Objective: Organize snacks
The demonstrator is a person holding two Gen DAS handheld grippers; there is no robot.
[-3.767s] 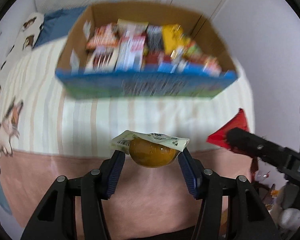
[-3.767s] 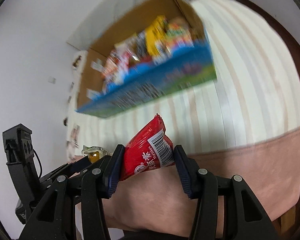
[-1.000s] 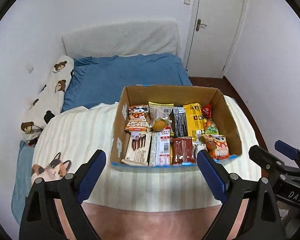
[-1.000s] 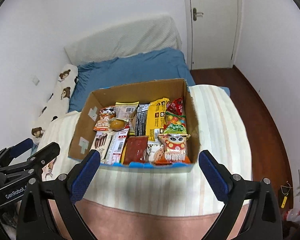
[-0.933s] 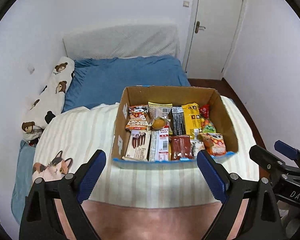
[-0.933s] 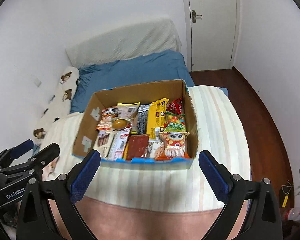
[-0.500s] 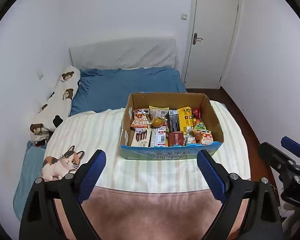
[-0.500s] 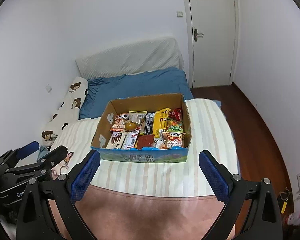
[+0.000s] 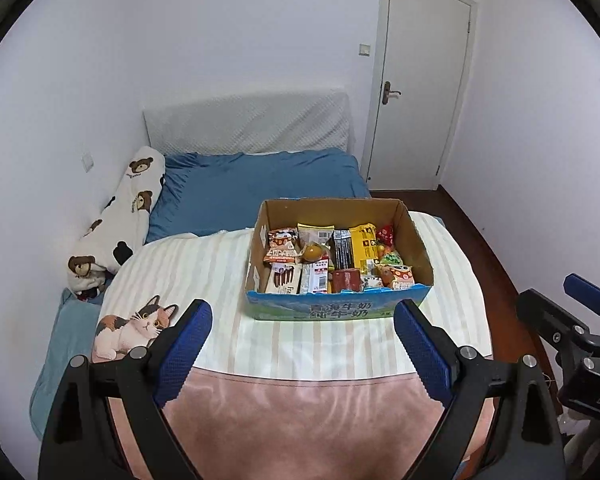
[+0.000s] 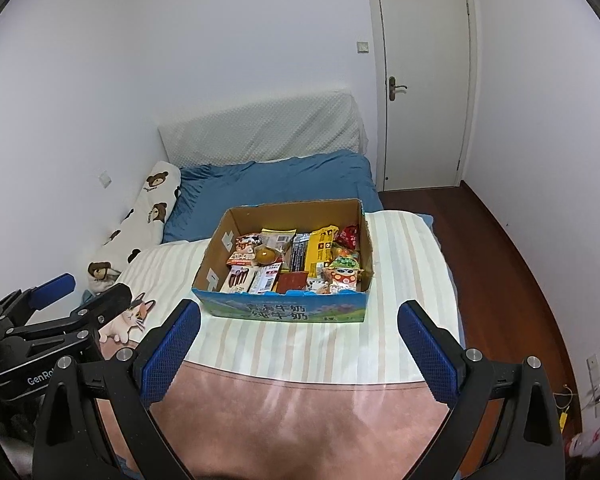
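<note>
A cardboard box (image 9: 418,240) with a blue printed front stands on the striped blanket, packed with several snack packets. Among them lie an orange jelly cup (image 9: 314,252) and a red packet (image 9: 385,235). My left gripper (image 9: 300,316) hangs open and empty, well back from the box's front. In the right wrist view the same box (image 10: 214,256) holds the jelly cup (image 10: 266,256) and red packet (image 10: 348,236). My right gripper (image 10: 299,314) is also open and empty, equally far back. Each gripper shows at the edge of the other's view.
The bed's striped blanket (image 9: 204,272) has a cat print (image 9: 136,328) and a pink band (image 9: 300,420) at the near edge. A bear-print pillow (image 9: 120,220) lies along the left wall. Blue sheet, headboard and a shut door (image 9: 420,80) are behind; wooden floor (image 10: 500,248) is right.
Earlier the left gripper held the jelly cup and the right the red packet; both now lie in the box. Over the last second both open grippers drew back and up.
</note>
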